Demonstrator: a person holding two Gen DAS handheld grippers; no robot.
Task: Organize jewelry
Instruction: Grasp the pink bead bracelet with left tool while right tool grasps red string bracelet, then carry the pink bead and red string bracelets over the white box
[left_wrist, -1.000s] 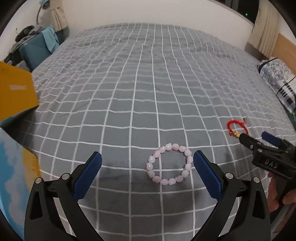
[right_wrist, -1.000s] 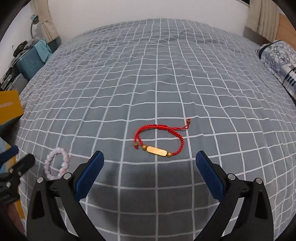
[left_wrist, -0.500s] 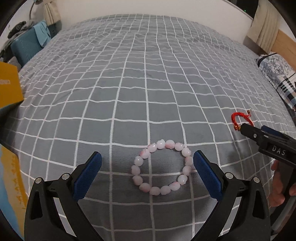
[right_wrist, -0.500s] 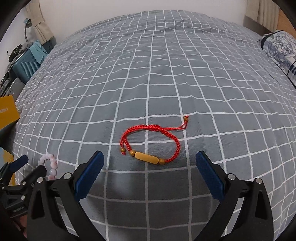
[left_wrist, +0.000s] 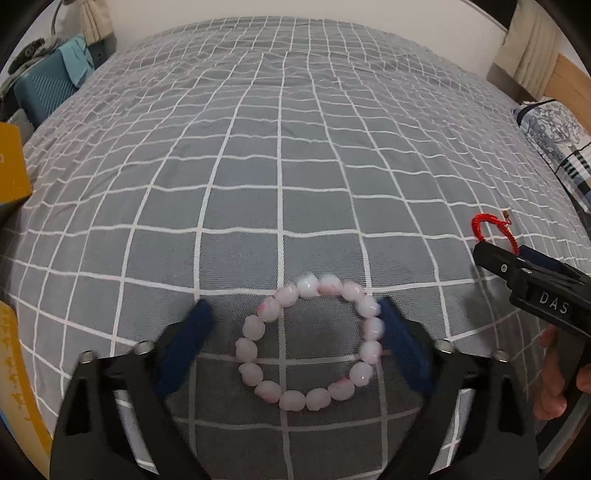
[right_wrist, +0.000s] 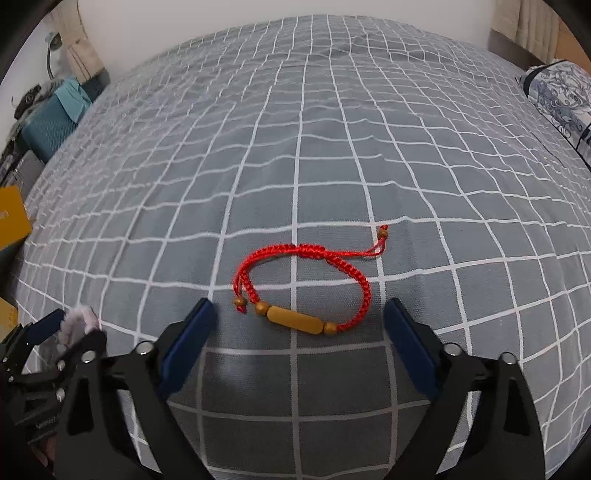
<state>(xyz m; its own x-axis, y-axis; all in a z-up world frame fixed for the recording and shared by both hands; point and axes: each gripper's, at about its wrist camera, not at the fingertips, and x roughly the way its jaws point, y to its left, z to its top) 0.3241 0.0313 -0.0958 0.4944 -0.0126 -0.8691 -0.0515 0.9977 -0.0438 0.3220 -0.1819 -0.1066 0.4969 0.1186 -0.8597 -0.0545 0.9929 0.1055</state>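
A pink bead bracelet (left_wrist: 310, 341) lies flat on the grey checked bedspread (left_wrist: 280, 155). My left gripper (left_wrist: 295, 332) is open and low over it, its blue pads on either side of the ring. A red cord bracelet (right_wrist: 306, 288) with a tan tube bead lies on the bedspread in the right wrist view. My right gripper (right_wrist: 301, 332) is open just short of it, the tube bead between the pad tips. In the left wrist view the red bracelet (left_wrist: 493, 229) shows past the right gripper's black body (left_wrist: 532, 284).
A yellow box (left_wrist: 11, 170) sits at the left edge of the bed. A teal case (left_wrist: 48, 85) stands beyond the far left corner. A patterned pillow (left_wrist: 554, 136) lies at the right. The left gripper (right_wrist: 48, 354) shows at the lower left of the right wrist view.
Both grippers have come forward and down. The pink bracelet now sits between the left pads; the red bracelet is nearer the right pads. Both stay open.
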